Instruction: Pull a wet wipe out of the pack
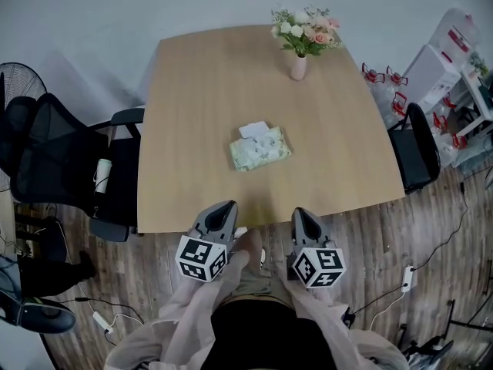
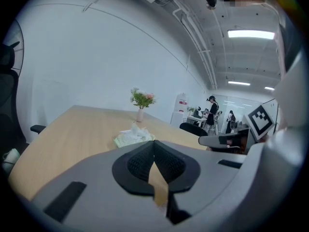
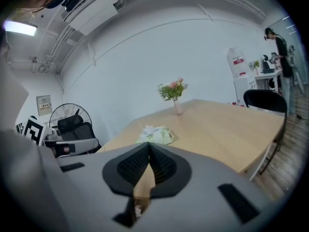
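Left gripper (image 1: 223, 209), right gripper (image 1: 301, 216) both closed, empty, at near table (image 1: 192, 106) edge; wipe pack (image 1: 260, 149) mid-table, well apart

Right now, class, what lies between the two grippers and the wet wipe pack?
Nothing: the head view shows only bare table between the left gripper, the right gripper and the wet wipe pack.
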